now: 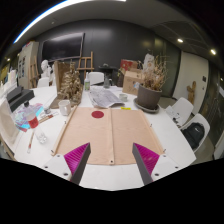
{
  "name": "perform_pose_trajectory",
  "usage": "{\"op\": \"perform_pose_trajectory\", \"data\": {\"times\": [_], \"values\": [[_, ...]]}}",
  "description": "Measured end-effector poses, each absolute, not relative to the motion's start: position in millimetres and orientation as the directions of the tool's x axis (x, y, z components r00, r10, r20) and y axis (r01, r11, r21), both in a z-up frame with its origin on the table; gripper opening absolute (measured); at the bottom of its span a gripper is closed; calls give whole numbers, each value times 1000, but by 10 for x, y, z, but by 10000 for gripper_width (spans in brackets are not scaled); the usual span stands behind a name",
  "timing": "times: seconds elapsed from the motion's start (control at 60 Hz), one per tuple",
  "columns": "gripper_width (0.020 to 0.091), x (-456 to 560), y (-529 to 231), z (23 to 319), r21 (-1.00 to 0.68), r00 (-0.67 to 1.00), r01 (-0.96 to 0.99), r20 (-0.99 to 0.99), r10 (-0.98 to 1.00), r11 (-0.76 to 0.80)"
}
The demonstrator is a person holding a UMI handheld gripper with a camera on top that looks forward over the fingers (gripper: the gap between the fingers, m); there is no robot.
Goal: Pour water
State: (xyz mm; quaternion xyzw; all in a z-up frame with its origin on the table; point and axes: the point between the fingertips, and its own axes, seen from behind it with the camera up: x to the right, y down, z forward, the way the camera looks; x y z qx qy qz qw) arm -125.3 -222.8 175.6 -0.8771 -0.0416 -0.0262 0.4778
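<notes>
My jaws (pixel 111 163) are spread and empty above the desk (pixel 170 140); I may hit clutter reaching the cup (pixel 64 106).

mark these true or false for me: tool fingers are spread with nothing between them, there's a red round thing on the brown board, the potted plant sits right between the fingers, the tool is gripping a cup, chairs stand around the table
1. The tool has its fingers spread with nothing held between them. True.
2. A red round thing lies on the brown board. True.
3. The potted plant sits right between the fingers. False: it stands well beyond them, at the table's far right side.
4. The tool is gripping a cup. False: the fingers hold nothing; they hover above the board's near edge.
5. Chairs stand around the table. True: a chair shows at the right and others beyond the table.
</notes>
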Motion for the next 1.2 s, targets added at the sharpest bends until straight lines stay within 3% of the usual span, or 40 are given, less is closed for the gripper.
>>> {"op": "perform_pose_trajectory", "data": {"times": [0.167, 0.483, 0.867, 0.95, 1.033, 1.083, 1.2], "values": [[858, -1664, -2295, 1661, -820, 991, 127, 88, 97, -557], [857, -3690, -2344, 1258, -833, 964, 145, -2, 265, -533], [841, -5069, -1365, 768, -899, 967, 97, -16, 255, -426], [723, -5175, -1192, 691, -906, 971, 78, -26, 238, -417], [508, -5233, -1104, 654, -911, 972, 71, -28, 233, -406], [487, -5269, -1047, 653, -917, 974, 60, -32, 225, -393], [363, -5314, -1042, 650, -919, 971, 51, -46, 234, -391]]}}
